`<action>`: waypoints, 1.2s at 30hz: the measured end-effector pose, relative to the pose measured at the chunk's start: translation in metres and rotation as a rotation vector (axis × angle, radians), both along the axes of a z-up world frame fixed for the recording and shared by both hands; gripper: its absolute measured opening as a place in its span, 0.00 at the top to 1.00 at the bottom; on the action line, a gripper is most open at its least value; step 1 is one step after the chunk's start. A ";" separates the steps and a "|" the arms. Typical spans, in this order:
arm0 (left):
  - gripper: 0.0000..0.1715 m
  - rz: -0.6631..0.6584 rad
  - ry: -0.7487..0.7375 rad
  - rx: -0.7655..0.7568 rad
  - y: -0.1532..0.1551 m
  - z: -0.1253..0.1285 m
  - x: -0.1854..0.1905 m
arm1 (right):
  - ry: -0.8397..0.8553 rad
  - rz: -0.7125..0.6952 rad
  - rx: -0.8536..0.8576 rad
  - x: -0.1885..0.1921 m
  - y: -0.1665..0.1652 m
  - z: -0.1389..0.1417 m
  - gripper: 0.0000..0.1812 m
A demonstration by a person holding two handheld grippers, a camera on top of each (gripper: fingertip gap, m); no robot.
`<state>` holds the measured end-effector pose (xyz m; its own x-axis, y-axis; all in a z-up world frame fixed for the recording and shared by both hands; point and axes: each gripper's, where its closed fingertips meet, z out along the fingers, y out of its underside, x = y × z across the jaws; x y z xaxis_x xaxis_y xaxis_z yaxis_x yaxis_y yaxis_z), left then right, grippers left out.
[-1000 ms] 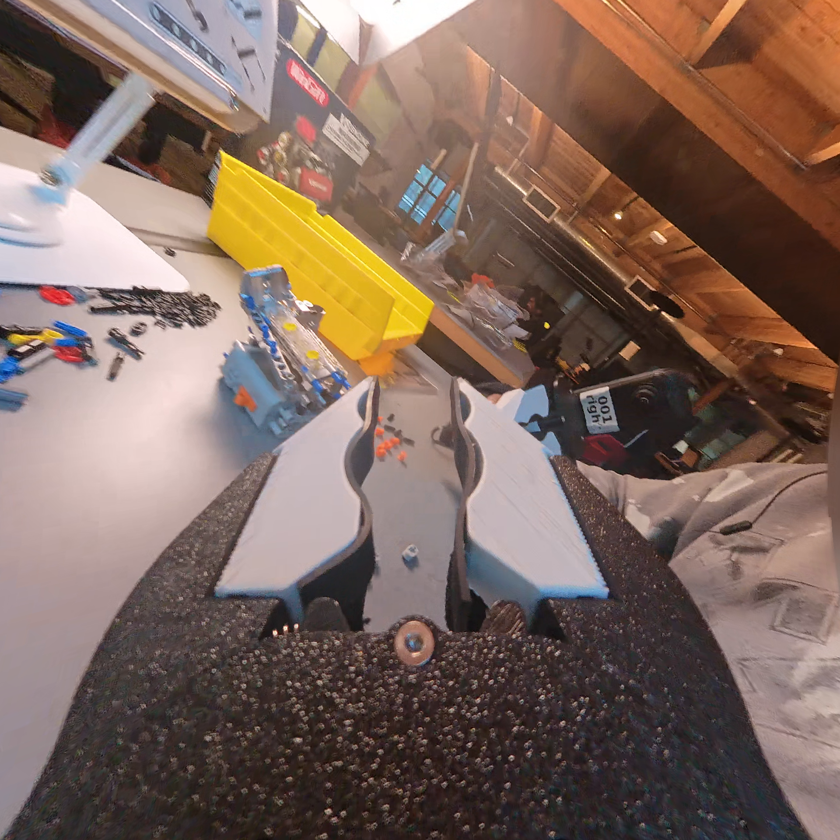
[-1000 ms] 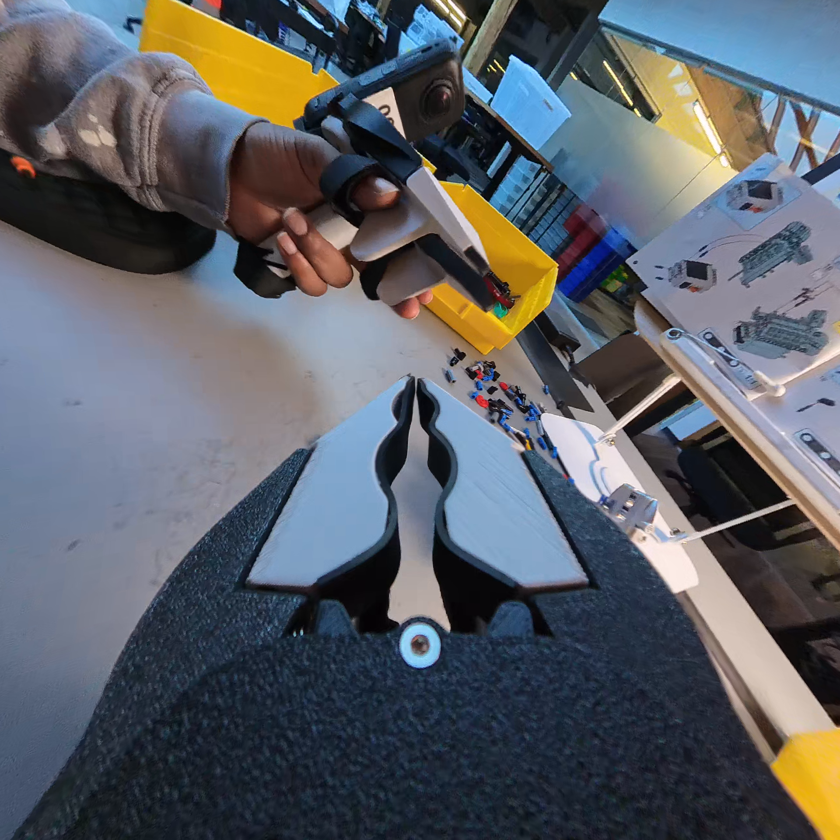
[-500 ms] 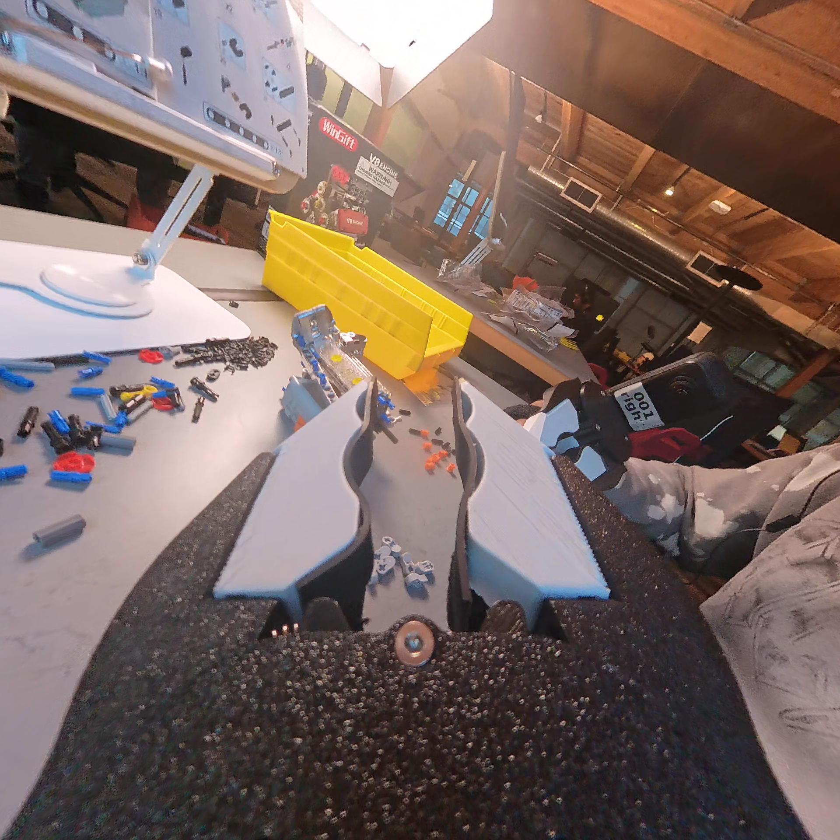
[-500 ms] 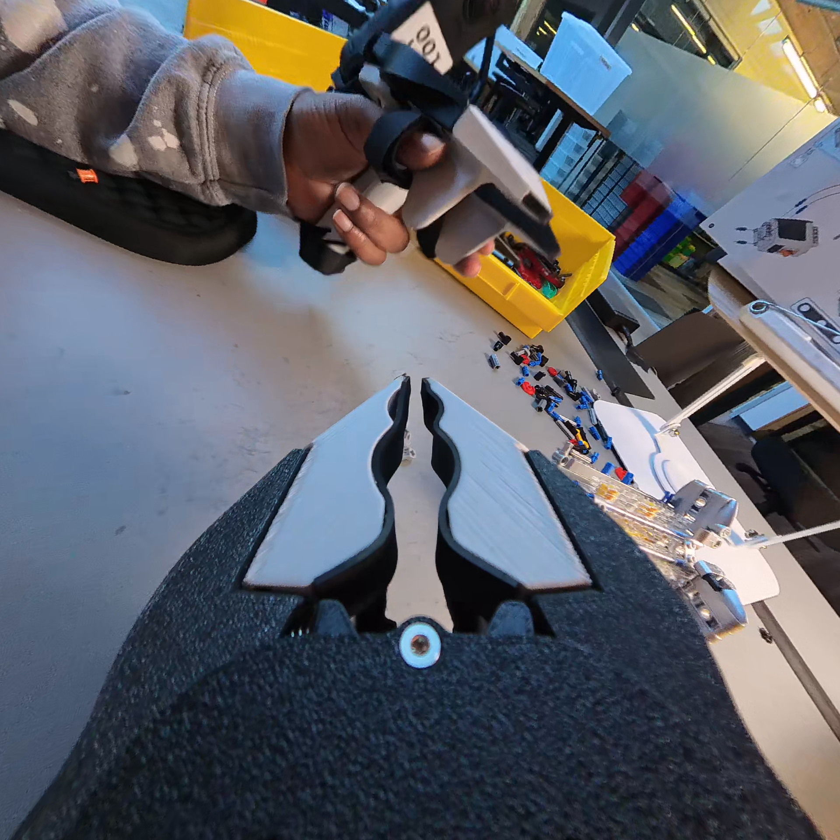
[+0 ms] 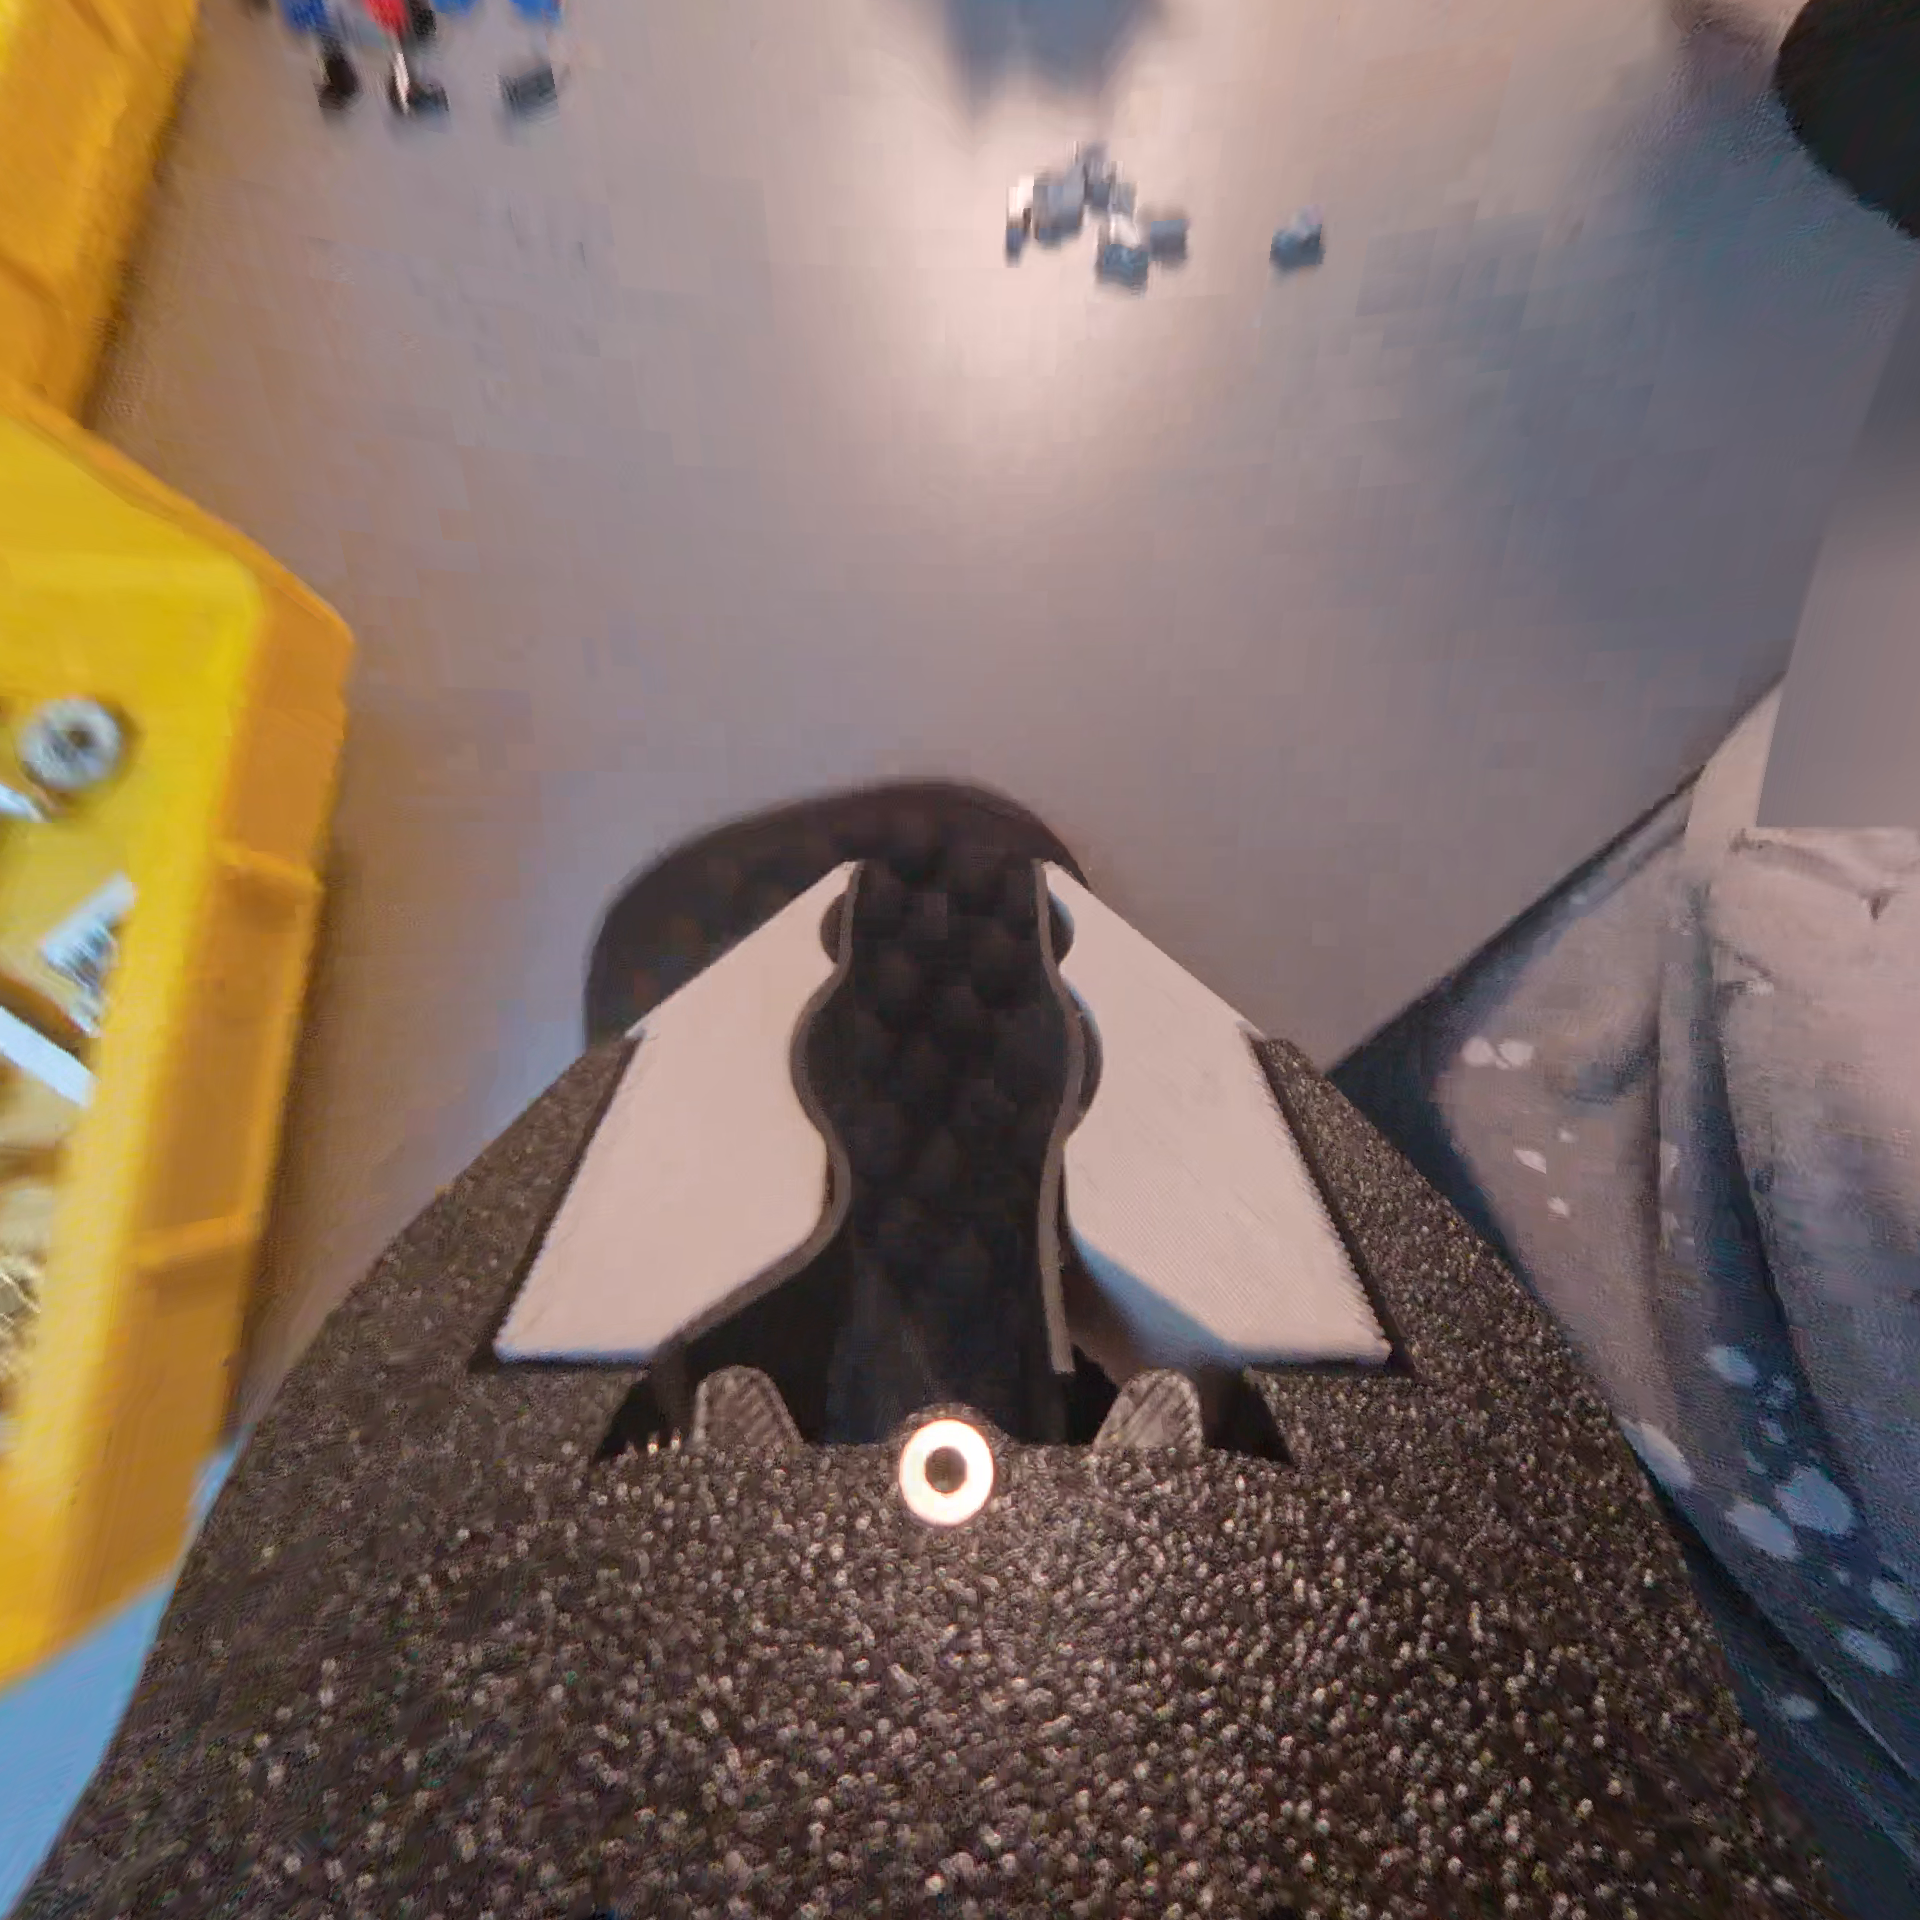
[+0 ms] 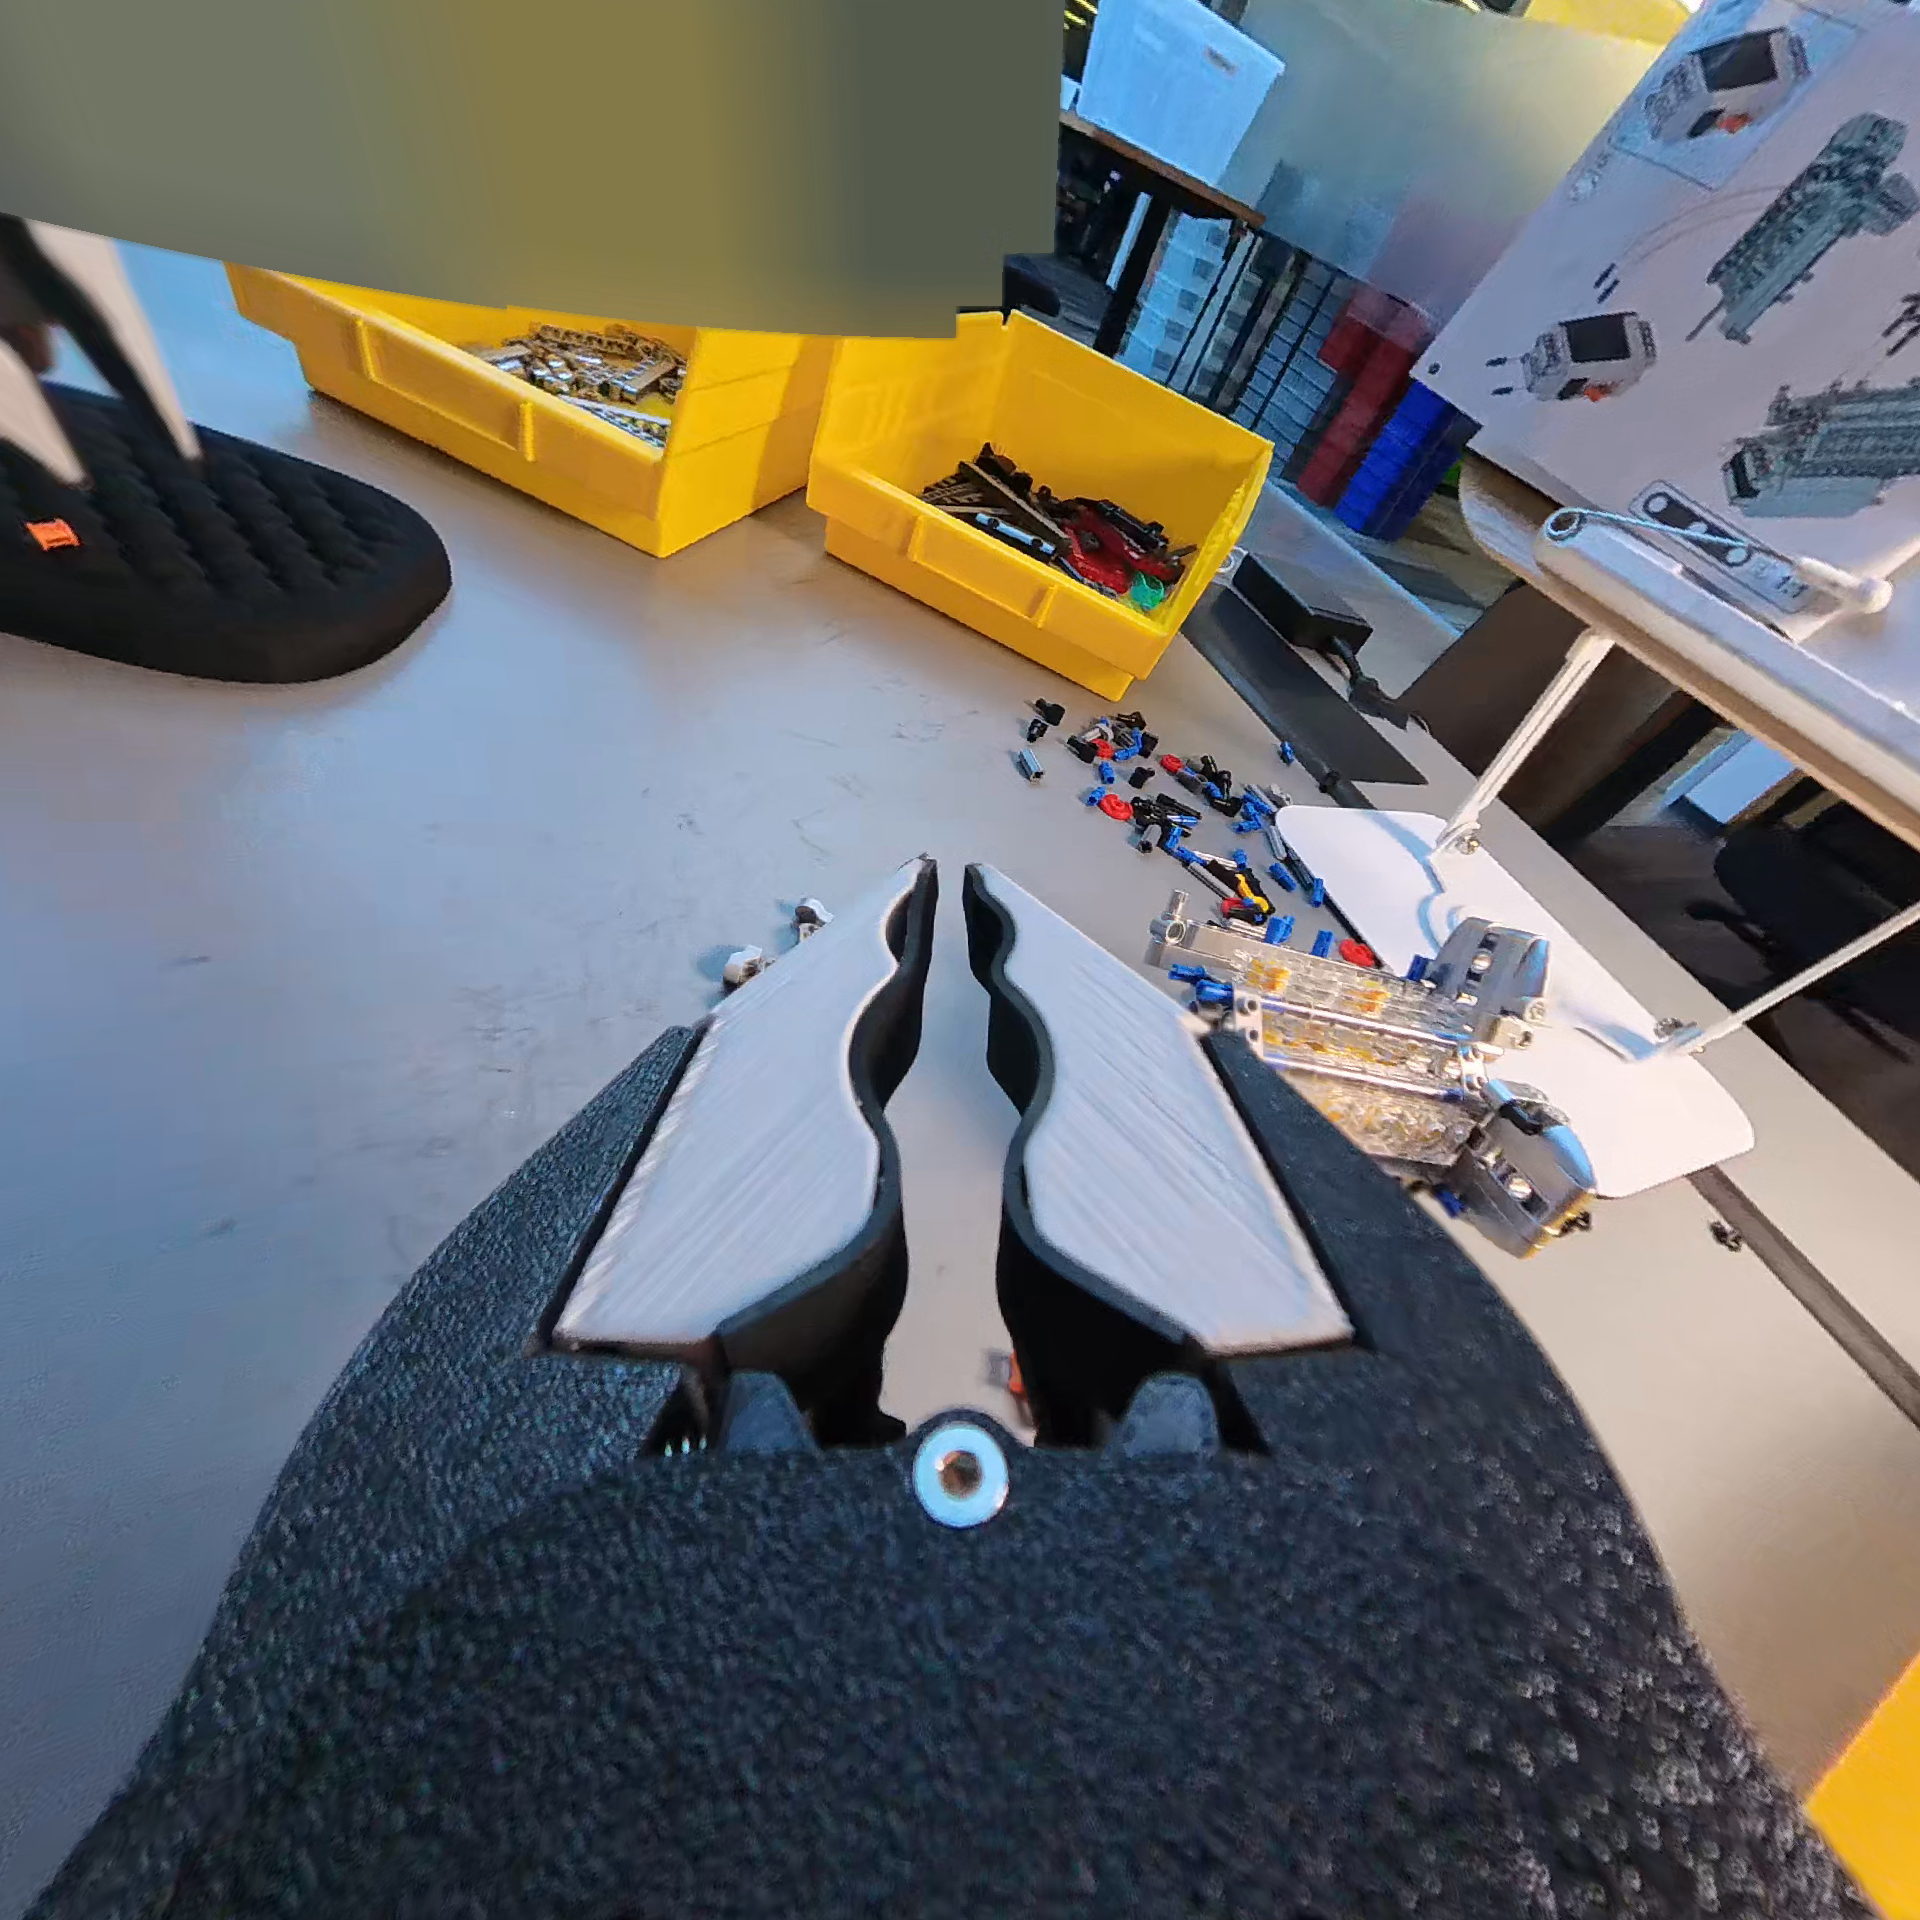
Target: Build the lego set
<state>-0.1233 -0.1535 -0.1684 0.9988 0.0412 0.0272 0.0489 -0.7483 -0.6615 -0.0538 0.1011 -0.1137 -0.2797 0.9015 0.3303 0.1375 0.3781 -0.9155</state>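
Observation:
My left gripper [image 5: 948, 868] is open and empty, pointing down with its tips over a black quilted pad [image 5: 665, 935]. A yellow bin [image 5: 156, 831] is close on its left, and a few small grey pieces [image 5: 1101, 218] lie farther ahead. In the right wrist view the pad [image 6: 239, 561] lies at the far left, with the left gripper's fingers [image 6: 62, 343] standing on it. My right gripper [image 6: 948, 868] is shut to a narrow slit and empty, low over the grey table [image 6: 312, 935]. Small grey pieces [image 6: 774, 940] lie just left of its tips. A grey brick-built model [image 6: 1371, 1049] lies to its right.
Two yellow bins [image 6: 582, 457] [image 6: 987, 582] of parts stand at the back. Loose black, blue and red pieces [image 6: 1164, 790] are scattered ahead on the right. A white stand base [image 6: 1558, 1039] carries an instruction sheet [image 6: 1745, 260]. A grey sleeve [image 5: 1714, 1247] is at the right. Across from one pair of fingers to the other is roughly 25 centimetres.
My left gripper has swung away and tipped down onto the black pad beside the yellow bin. My right gripper has moved nearer the model. Neither jaw gap has changed.

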 end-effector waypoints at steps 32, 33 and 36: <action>0.97 -0.276 0.358 0.196 0.046 -0.010 0.023 | -0.134 0.274 -0.044 0.012 -0.079 -0.023 0.96; 0.97 -0.323 0.386 0.236 0.062 -0.005 0.026 | -0.135 0.286 -0.067 0.012 -0.083 -0.022 0.95; 0.97 -0.467 0.486 0.367 0.112 0.012 0.038 | -0.128 0.301 -0.155 0.011 -0.086 -0.013 0.92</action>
<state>-0.0849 -0.0418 -0.1564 0.8134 -0.3150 -0.4891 -0.5784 -0.3479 -0.7379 -0.0432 0.0153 -0.1264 -0.5702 0.8092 0.1418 0.1580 0.2774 -0.9477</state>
